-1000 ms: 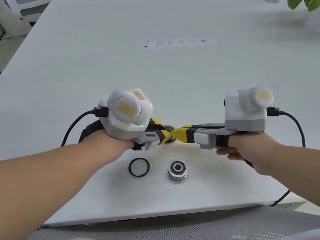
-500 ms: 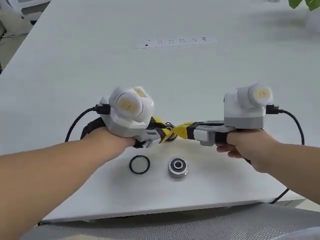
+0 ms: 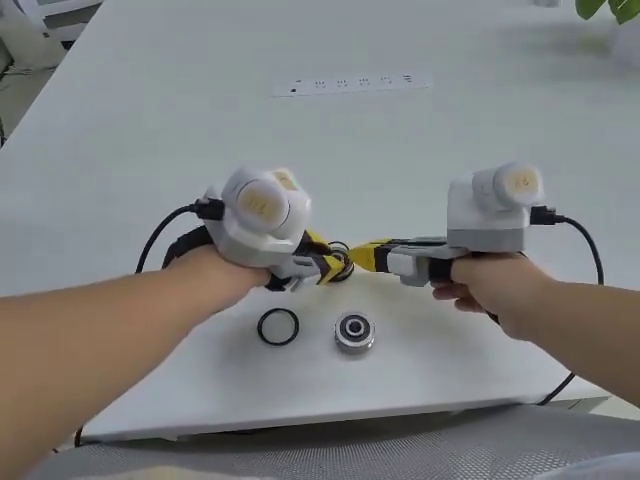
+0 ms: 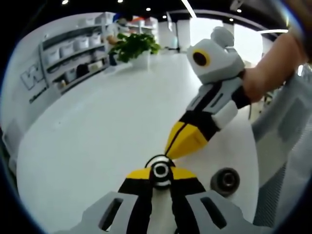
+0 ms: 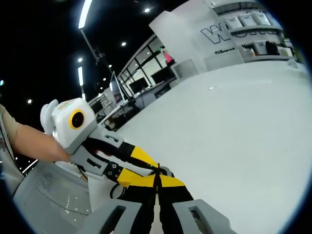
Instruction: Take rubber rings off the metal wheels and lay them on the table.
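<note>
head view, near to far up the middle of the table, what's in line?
metal wheel on the table → held wheel, up off the table between the fingers → socket strip. The loose rubber ring sits level with the near wheel, so it is left out.

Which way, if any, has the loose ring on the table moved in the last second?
No. The ring stays just left of the loose wheel, same gap.

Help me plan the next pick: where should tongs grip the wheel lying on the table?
Probably across its outer rim, from above: the wheel lies flat on the table, hub upward, rim exposed, the loose rubber ring apart from it.
</note>
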A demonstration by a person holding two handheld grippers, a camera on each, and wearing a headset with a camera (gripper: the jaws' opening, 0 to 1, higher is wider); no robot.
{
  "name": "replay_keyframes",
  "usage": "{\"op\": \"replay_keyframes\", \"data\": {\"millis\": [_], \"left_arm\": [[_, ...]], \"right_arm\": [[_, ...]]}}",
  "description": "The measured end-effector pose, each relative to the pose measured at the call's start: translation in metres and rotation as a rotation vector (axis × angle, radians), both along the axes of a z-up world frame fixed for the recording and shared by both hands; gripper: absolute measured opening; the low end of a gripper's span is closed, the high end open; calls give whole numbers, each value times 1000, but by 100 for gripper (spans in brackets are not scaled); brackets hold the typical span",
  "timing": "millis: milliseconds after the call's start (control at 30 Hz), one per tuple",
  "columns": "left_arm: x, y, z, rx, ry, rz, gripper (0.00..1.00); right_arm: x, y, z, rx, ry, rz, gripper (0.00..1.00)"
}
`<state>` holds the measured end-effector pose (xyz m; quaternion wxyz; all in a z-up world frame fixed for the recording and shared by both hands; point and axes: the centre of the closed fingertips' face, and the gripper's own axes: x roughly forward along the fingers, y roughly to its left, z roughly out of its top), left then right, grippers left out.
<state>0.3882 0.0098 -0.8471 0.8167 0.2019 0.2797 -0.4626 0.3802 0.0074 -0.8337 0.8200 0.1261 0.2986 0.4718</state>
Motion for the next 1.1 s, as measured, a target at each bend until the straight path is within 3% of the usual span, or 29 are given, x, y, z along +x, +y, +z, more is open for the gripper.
{"op": "replay_keyframes", "data": {"millis": [733,1100], "left_arm": [[-8,5,21,-48,-15,-21,25],[-24,11,34,-75,-17,-33,33]], "right_arm": [[-1,1,9,16,-8,-1,0],[-3,4,18,32,-11,-1,0]]}}
